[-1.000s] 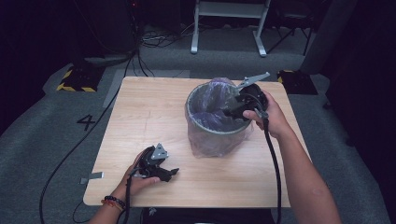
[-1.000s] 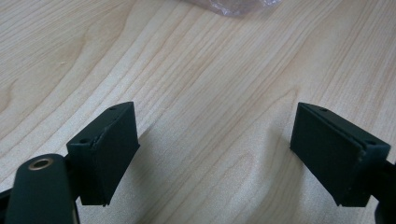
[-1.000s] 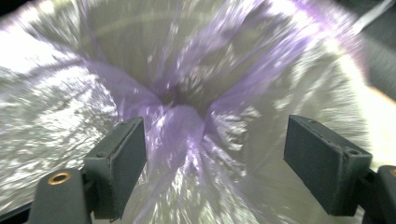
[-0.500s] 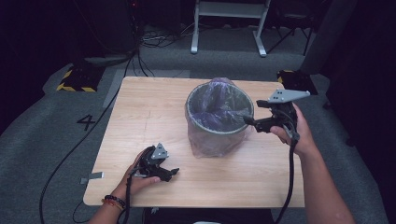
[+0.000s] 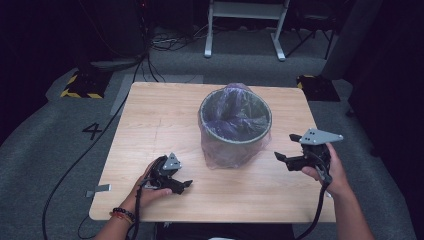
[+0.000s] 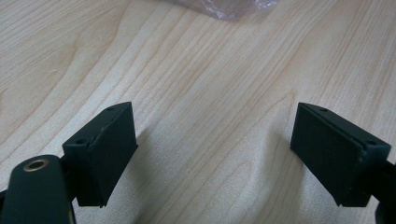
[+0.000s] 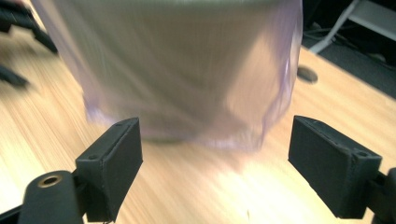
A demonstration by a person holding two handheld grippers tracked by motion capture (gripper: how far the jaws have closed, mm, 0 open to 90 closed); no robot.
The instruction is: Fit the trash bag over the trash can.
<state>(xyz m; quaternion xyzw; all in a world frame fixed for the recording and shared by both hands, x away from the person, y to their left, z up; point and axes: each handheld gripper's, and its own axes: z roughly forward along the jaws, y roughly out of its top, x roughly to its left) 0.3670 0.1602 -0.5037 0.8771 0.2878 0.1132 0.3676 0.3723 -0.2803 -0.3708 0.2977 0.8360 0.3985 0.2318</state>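
The bag-lined bin (image 7: pixel 187 70) is motion-blurred and its rim cut off in the right gripper view

A light wooden table (image 5: pixel 150 120) with visible grain is seen from above, set on a grey carpeted floor (image 5: pixel 60 150). Near the middle of the tabletop, slightly toward the far edge, a round grey bin (image 5: pixel 235 125) is stood upright; it is lined with a thin purple-tinted plastic bag (image 5: pixel 222 155), whose loose film is draped down the outside to the wood. The left gripper (image 5: pixel 182 186) is rested on the tabletop near the front edge, well apart from the bin.
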